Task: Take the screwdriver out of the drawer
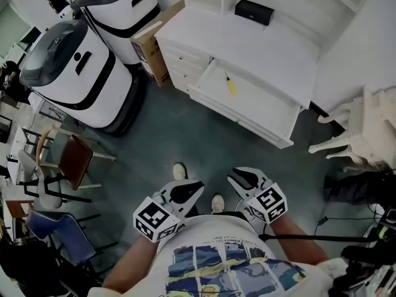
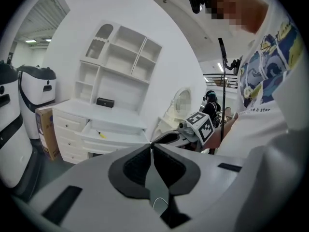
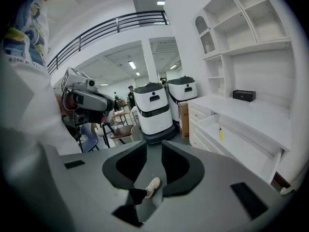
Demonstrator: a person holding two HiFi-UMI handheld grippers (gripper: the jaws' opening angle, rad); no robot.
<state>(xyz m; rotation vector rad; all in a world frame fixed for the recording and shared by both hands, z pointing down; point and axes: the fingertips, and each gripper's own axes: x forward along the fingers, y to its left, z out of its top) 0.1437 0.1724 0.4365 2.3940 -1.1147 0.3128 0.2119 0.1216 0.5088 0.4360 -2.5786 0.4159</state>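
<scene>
A yellow screwdriver (image 1: 229, 84) (image 2: 101, 134) (image 3: 221, 133) lies in the open top drawer (image 1: 260, 117) (image 3: 244, 151) of a white desk (image 1: 272, 54), well ahead of me across the floor. Both grippers hang close to my body, far short of the drawer. The left gripper (image 1: 194, 189) (image 2: 152, 144) is shut, tips touching, with nothing in it. The right gripper (image 1: 237, 177) (image 3: 153, 144) is open, and only the floor and a shoe show through its gap. Each gripper also appears in the other's view.
Two white rounded machines (image 1: 68, 73) (image 1: 124, 5) and a cardboard box (image 1: 154, 42) stand left of the desk. Chairs (image 1: 71, 159) crowd the left side. A white chair (image 1: 356, 125) lies at the right. A black box (image 1: 253, 11) sits on the desk.
</scene>
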